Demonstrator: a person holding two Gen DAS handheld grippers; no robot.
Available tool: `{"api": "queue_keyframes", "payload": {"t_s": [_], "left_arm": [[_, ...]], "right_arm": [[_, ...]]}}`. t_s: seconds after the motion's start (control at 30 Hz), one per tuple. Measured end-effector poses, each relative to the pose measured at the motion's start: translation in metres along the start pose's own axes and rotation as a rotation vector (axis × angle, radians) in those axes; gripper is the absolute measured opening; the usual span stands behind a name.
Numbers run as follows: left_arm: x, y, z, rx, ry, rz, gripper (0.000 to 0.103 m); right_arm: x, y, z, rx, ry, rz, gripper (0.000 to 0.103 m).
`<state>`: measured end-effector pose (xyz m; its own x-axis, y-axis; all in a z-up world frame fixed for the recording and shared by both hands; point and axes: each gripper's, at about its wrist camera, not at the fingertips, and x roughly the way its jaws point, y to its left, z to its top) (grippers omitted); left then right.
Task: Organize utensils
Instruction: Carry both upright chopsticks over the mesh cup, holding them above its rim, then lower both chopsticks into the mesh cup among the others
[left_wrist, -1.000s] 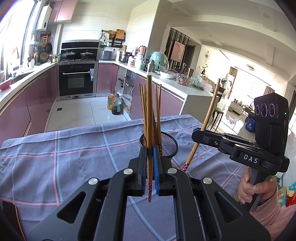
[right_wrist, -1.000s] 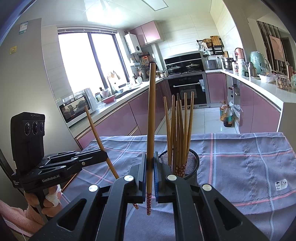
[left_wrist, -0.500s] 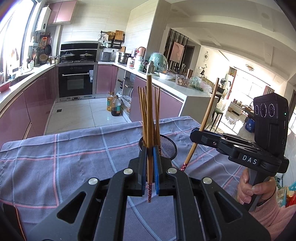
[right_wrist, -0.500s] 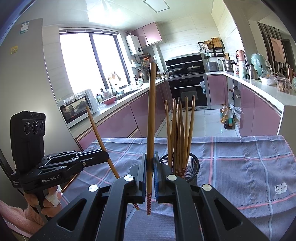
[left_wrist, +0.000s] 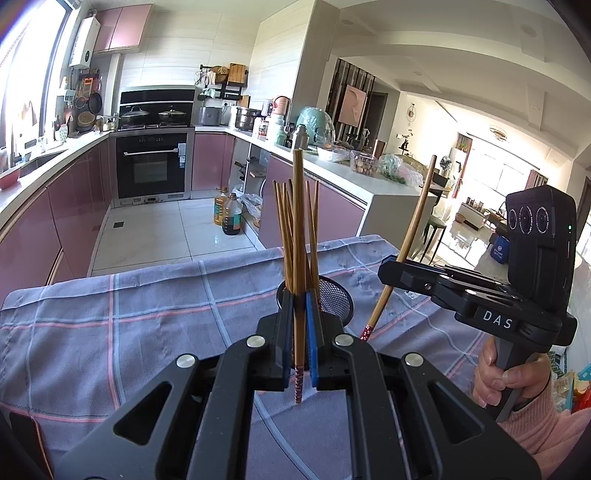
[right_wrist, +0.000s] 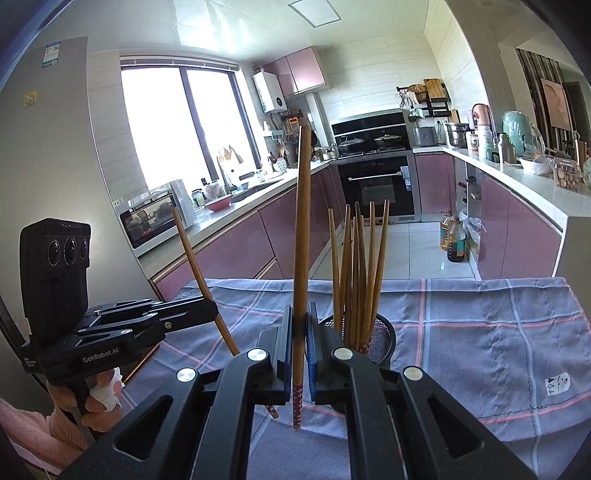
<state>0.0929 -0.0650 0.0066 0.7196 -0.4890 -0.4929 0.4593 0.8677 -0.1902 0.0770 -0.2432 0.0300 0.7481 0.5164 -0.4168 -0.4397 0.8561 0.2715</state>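
Note:
A black mesh holder (left_wrist: 334, 297) stands on the plaid cloth with several wooden chopsticks (left_wrist: 286, 236) upright in it. My left gripper (left_wrist: 299, 300) is shut on one chopstick (left_wrist: 298, 206), held upright just in front of the holder, its patterned end hanging below the pads. My right gripper (right_wrist: 300, 311) is shut on another upright chopstick (right_wrist: 302, 221), just left of the holder (right_wrist: 382, 338) and its chopsticks (right_wrist: 356, 266). Each gripper shows in the other's view: the right gripper (left_wrist: 391, 271) grips a tilted chopstick (left_wrist: 413, 229) right of the holder, and the left gripper (right_wrist: 208, 310) grips its chopstick (right_wrist: 195, 266).
A grey-blue plaid cloth (left_wrist: 129, 317) covers the table (right_wrist: 480, 332). A hand in a pink sleeve (left_wrist: 532, 424) holds the right tool's handle. Beyond the table's far edge lie a kitchen floor, pink cabinets, an oven (left_wrist: 151, 173) and oil bottles (left_wrist: 229, 218).

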Motion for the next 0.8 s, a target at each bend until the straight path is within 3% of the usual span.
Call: {"api": "queue_keyframes", "payload": {"t_s": [0.8], "left_arm": [[-0.020, -0.012, 0.035, 0.036, -0.080, -0.016, 0.007]], "right_arm": [[-0.006, -0.004, 0.024, -0.040, -0.064, -0.014, 0.006]]}}
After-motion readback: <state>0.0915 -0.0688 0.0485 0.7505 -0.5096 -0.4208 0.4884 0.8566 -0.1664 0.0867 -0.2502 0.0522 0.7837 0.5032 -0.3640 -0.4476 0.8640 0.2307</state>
